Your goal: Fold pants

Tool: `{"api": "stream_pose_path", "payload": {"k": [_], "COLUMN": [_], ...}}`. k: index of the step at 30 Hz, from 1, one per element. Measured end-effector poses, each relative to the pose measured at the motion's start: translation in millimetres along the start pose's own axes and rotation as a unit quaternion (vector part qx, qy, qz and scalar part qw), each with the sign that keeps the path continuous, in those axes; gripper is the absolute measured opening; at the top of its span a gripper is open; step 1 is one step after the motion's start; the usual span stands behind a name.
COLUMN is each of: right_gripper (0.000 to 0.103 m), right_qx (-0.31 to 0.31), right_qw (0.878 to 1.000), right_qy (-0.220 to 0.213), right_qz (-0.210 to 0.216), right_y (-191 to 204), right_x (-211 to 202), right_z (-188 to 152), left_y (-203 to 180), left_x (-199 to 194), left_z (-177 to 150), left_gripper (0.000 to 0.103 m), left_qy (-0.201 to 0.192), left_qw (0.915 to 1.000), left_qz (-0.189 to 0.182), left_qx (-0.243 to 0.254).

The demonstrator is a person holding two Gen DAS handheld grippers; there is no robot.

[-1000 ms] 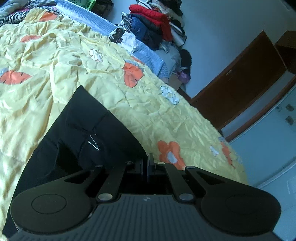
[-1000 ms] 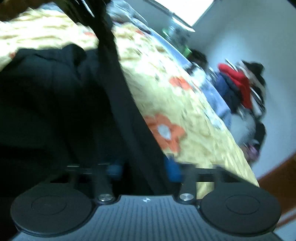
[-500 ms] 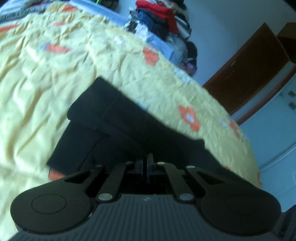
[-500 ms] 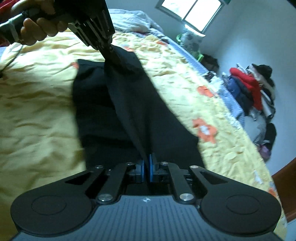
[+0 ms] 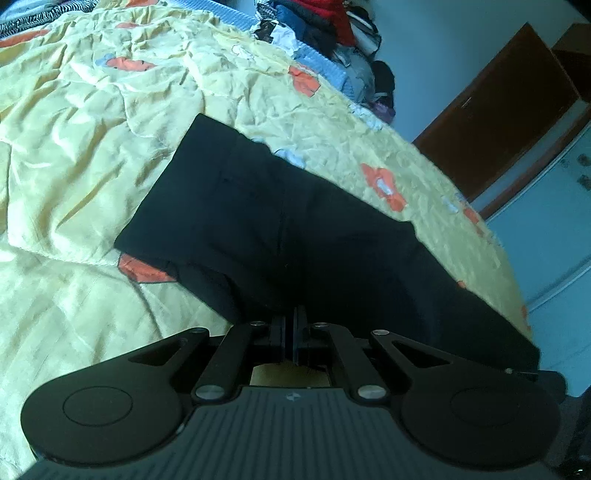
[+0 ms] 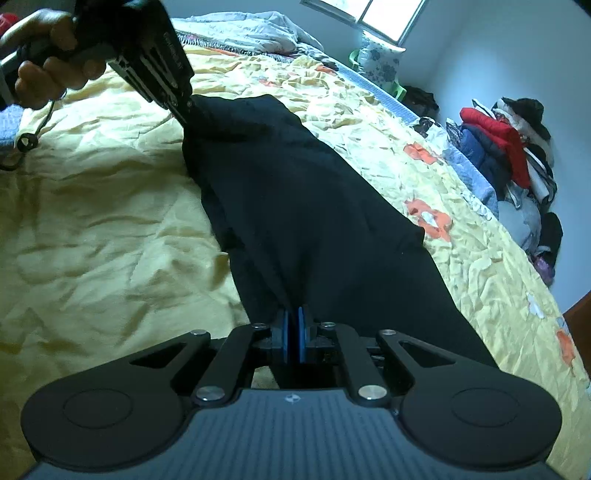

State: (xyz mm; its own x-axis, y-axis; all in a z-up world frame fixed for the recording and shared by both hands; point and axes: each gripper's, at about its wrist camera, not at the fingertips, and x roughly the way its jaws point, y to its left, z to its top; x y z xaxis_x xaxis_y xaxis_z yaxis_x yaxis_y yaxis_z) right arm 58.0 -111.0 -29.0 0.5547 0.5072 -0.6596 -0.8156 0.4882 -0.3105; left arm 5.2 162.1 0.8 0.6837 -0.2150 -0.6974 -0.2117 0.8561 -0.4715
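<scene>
A: Right gripper (image 6: pixel 294 325), blue pads (image 6: pixel 283 334) pressed together, black fabric of the pants (image 6: pixel 314 221) pinched between them at the near end.

B: And the left gripper (image 5: pixel 290 325)? Same story, fingers closed to a sliver with the pants (image 5: pixel 295 229) caught at the tips.

A: From the right camera you can see it too, the left gripper (image 6: pixel 183 109) at the far left, biting the far end of the cloth, with the person's hand (image 6: pixel 55 77) wrapped round its handle.

B: So the pants run in a long dark band between the two grips, lying across the yellow bedspread (image 6: pixel 92 221) with orange flowers.

A: In the left view the cloth looks doubled, an upper layer over a lower one that peeks out at the near left edge.

B: Farther out, a pile of clothes (image 6: pixel 509 155) against the far right wall, red jacket on top.

A: A window (image 6: pixel 373 16) at the far end, and in the left view a brown wooden door (image 5: pixel 502 118) on the right.
</scene>
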Motion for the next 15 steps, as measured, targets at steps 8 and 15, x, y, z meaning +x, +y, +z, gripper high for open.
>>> {"api": "stream_pose_path", "payload": {"k": [8,15], "right_gripper": [0.005,0.005], "right_qx": [0.01,0.019], "right_qw": [1.0,1.0], "right_qy": [-0.006,-0.004], "right_qz": [-0.002,0.007], "right_y": [6.5,6.1], "right_x": [3.1,-0.1], "right_z": [-4.7,-6.8], "left_y": [4.5,2.8], "left_x": [5.6,9.6], "left_z": [-5.4,-6.8], "left_gripper": [0.004,0.004], "left_qy": [0.003,0.008], "left_qw": [1.0,0.9999], "left_qz": [0.009,0.015], "left_qx": [-0.002,0.001]}}
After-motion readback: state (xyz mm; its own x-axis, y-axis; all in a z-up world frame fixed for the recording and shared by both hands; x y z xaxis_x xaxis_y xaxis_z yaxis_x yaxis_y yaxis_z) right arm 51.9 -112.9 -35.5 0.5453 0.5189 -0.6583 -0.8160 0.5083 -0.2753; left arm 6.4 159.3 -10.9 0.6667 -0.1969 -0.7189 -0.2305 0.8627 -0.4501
